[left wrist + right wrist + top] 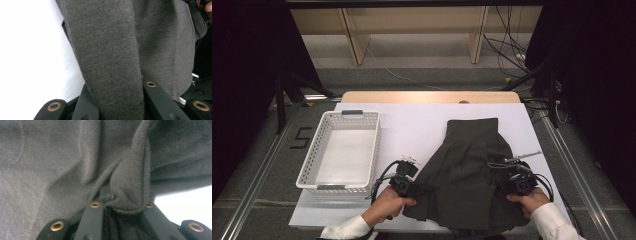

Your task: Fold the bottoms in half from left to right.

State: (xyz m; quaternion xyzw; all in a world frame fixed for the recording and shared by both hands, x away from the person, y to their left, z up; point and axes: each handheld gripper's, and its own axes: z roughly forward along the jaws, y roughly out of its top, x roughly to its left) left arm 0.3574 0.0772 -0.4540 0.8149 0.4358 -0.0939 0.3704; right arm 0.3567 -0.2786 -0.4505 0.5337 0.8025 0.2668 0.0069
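Observation:
A dark grey garment (472, 155) lies spread on the white table cover (412, 120), wider toward the near edge. My left gripper (414, 187) grips its near left edge, and in the left gripper view a thick fold of the cloth (112, 50) runs between the jaws of that gripper (117, 87). My right gripper (512, 184) sits at the near right side of the garment. In the right gripper view a bunched fold of the grey cloth (127, 182) is pinched between the jaws of that gripper (122, 205). Both grippers are shut on the cloth.
A white perforated basket (312, 155) stands on the left of the table with nothing in it. Bare white cover lies between basket and garment. Wooden shelf legs (354, 42) and loose cables (512, 50) sit on the floor beyond the far edge.

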